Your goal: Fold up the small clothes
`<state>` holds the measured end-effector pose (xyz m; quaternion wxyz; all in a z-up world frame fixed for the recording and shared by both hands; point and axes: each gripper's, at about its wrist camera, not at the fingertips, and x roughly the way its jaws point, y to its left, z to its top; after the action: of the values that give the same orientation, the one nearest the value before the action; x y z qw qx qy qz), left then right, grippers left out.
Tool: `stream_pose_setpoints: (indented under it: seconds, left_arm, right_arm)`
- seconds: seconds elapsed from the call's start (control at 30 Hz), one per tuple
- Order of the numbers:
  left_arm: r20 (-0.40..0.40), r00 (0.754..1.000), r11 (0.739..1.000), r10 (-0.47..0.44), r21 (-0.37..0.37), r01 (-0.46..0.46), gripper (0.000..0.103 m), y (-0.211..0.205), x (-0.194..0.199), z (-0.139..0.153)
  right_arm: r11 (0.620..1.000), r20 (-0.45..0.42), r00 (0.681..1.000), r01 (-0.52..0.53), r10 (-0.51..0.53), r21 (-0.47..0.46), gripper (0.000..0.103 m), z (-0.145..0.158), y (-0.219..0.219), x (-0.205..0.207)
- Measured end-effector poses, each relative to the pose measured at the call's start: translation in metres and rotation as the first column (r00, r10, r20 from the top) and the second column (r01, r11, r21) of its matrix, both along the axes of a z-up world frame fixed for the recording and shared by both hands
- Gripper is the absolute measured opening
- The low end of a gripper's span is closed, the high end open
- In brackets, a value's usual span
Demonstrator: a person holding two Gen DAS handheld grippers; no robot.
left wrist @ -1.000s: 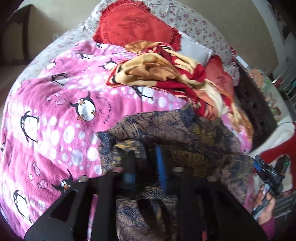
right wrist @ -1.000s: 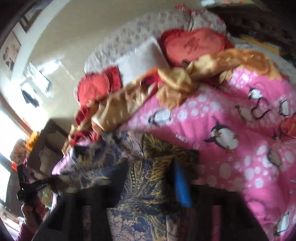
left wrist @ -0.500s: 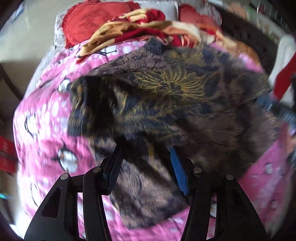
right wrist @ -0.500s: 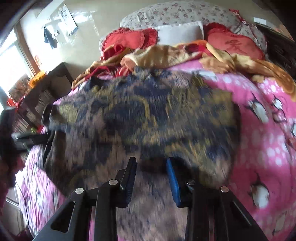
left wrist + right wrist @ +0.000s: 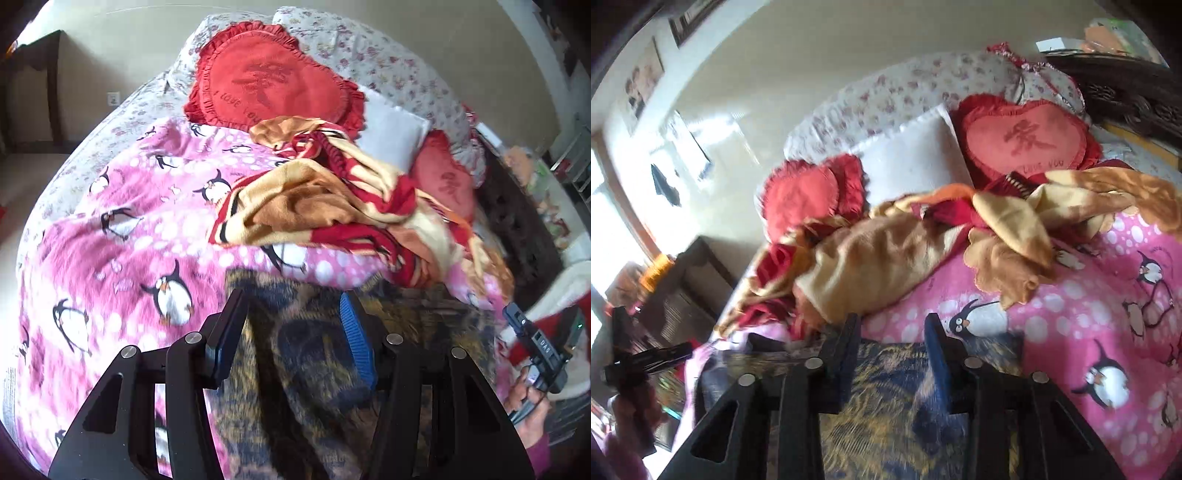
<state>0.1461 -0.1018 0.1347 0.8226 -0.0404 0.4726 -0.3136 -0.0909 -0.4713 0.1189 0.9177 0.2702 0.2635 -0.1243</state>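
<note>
Crumpled batik garment (image 5: 317, 369) — fleecy penguin blanket (image 5: 110, 266) beneath.

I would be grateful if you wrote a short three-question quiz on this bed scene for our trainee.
1. True or false: the dark patterned garment lies on a pink penguin blanket.
2. Which shape is the red cushion by the white pillow? A round, B heart, C square.
3. Fill in: between the fingers of the right hand-held gripper shows the ____.

Key: 1 true; 2 B; 3 garment.
</note>
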Motion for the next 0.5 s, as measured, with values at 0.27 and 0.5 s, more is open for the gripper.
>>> stream_pose_setpoints:
  seconds: [0.27, 0.5]
  left_arm:
    - [-0.091, 0.991, 0.972, -0.096, 0.205, 0.113, 0.052, 0.009, -0.051, -0.063]
    - [-0.119, 0.987, 0.987, -0.112, 0.103, 0.124, 0.052, 0.070, -0.098, -0.063]
  right_arm:
    - [0.997, -0.293, 0.956, -0.046, 0.025, -0.063, 0.044, -0.049, 0.011, -0.023]
    - [0.998, -0.136, 0.989, -0.045, 0.050, 0.043, 0.062, -0.021, 0.032, -0.097]
